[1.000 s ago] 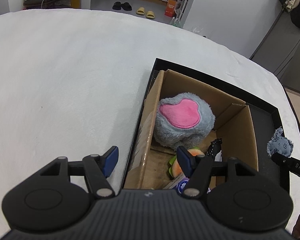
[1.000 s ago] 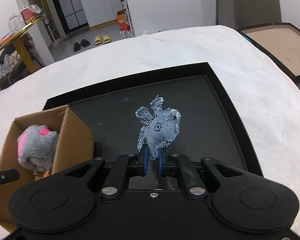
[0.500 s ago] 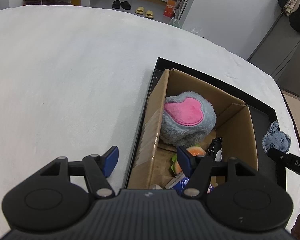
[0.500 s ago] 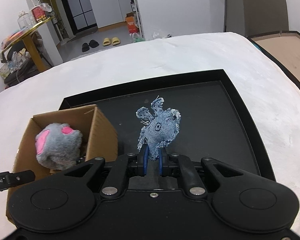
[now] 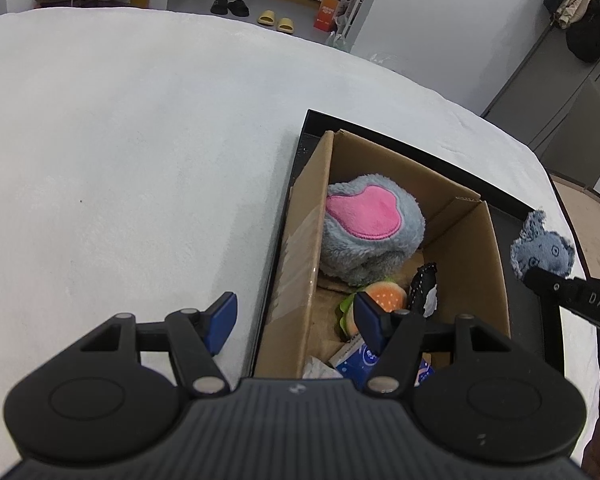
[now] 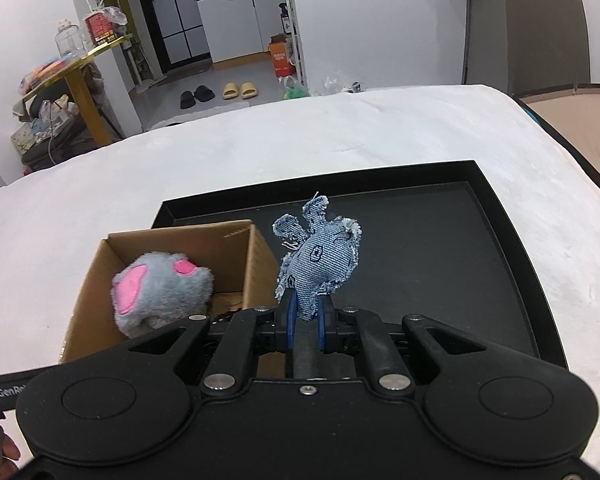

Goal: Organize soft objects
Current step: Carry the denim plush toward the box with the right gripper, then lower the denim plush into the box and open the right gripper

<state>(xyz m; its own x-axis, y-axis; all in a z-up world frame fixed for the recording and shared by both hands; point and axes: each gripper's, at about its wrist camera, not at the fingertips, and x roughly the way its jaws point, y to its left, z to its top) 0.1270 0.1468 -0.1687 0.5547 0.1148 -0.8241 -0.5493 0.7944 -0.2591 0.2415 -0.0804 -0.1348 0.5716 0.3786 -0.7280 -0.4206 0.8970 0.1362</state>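
Your right gripper [image 6: 304,322] is clamped on the denim toy [image 6: 320,258], held above the tray [image 6: 512,240] beside the cardboard box [image 6: 256,256]. Box holds approx. four items (grey plush [image 5: 370,230] incl.). Left gripper [image 5: 294,322]: half-open, empty. Remaining: drop denim toy in.

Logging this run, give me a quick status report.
Right gripper shut on denim toy, beside cardboard box. Left gripper open, empty. Nothing in the way.

Beside the cardboard box [image 6: 256,256], the black tray [image 6: 440,264] lies bare and passable; inside the box, the grey plush [image 6: 160,292] crowds the far end.
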